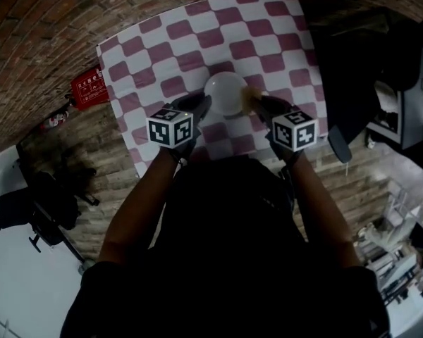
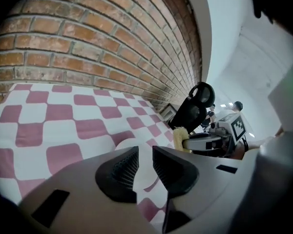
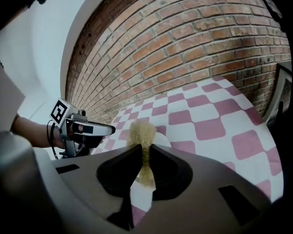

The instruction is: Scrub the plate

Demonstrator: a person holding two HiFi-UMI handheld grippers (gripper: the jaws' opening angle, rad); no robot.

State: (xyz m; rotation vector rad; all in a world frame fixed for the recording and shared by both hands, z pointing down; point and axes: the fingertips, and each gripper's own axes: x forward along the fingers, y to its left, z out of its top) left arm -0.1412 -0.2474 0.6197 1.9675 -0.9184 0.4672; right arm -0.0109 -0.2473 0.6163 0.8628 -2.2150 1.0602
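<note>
A white plate [image 1: 224, 91] lies on a red-and-white checked cloth [image 1: 268, 27]. My left gripper [image 1: 200, 106] is at the plate's left rim, and its jaws stand apart with nothing pressed between them. In the left gripper view [image 2: 145, 152] the plate's white edge [image 2: 122, 144] shows just past the pads. My right gripper [image 1: 258, 104] is at the plate's right rim, shut on a yellow scrub sponge [image 1: 249, 98]. In the right gripper view [image 3: 145, 150] the sponge [image 3: 142, 130] sticks out of the jaws over the plate [image 3: 162, 139].
The cloth lies against a brick surface [image 1: 70, 20]. A red sign [image 1: 89, 88] sits off the cloth's left edge. A black stand or chair [image 1: 35, 210] is at the lower left, and dark furniture [image 1: 381, 83] at the right.
</note>
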